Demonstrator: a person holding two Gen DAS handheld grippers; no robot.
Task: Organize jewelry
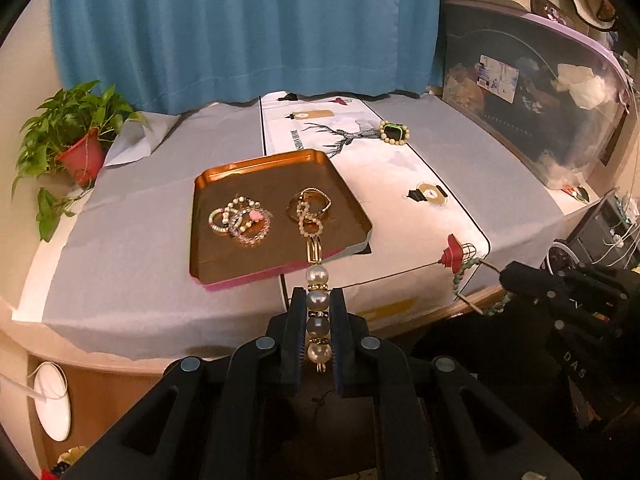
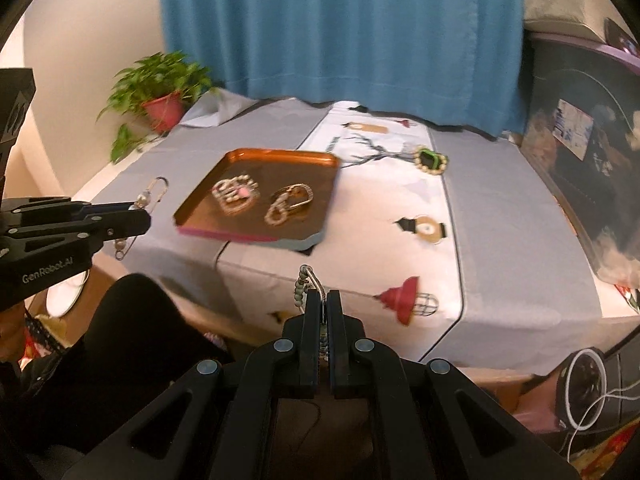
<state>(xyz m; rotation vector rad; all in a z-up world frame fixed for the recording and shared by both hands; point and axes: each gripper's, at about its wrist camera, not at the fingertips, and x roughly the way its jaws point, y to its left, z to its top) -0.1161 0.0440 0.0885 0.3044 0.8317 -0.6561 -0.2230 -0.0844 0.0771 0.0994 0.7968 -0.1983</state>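
Left gripper [image 1: 318,300] is clamping the pearl pin [image 1: 318,312], right gripper [image 2: 324,300] is pinching the bead bracelet [image 2: 306,286], tray [image 1: 256,280] sitting at 12 o'clock.

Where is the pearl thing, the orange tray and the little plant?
Pearl bracelet [image 1: 318,300], left wrist view, on the pearl squeezed between the tongs.
Orange tray [image 1: 256,256], left wrist view, on its bare floor near the front.
Potted plant [image 1: 82,156], left wrist view, on the red pot.
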